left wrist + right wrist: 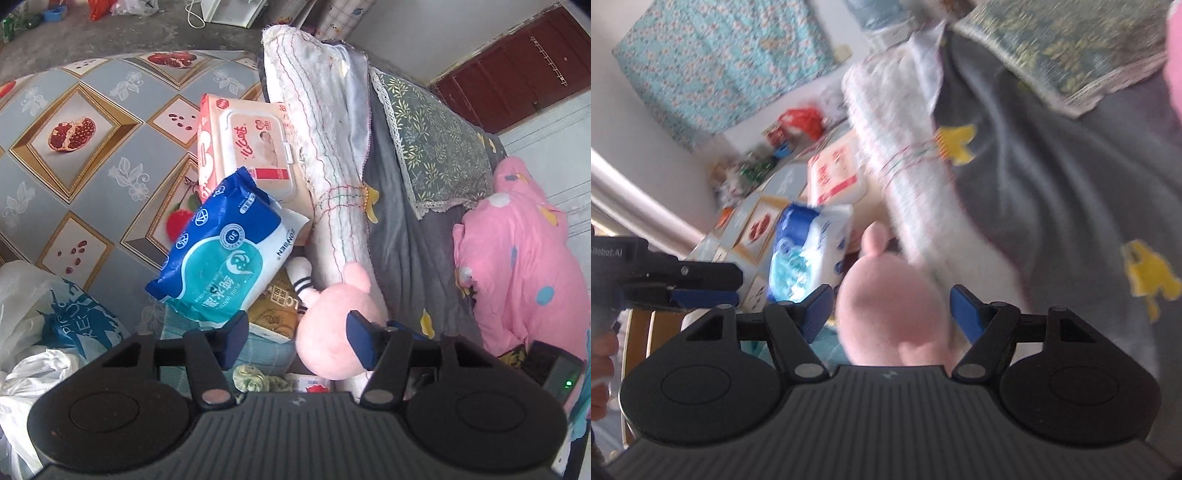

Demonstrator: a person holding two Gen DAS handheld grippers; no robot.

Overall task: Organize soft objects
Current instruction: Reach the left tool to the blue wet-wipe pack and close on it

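The blue wipes pack (225, 254) reads "ZONSEN" and "PURE WATER". The fuzzy pink plush toy (332, 325) sits between both grippers' open fingers (236, 332), untouched.

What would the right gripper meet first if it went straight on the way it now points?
Most likely the pink plush toy: it already sits between the right gripper's open fingers. The picture is blurred, so contact cannot be judged.

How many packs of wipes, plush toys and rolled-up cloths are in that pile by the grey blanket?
Wipes packs: 2, the blue pack and the pink pack.
Plush toys: 1, the pink plush.
Rolled cloths: 1, the white roll.
Total: 4
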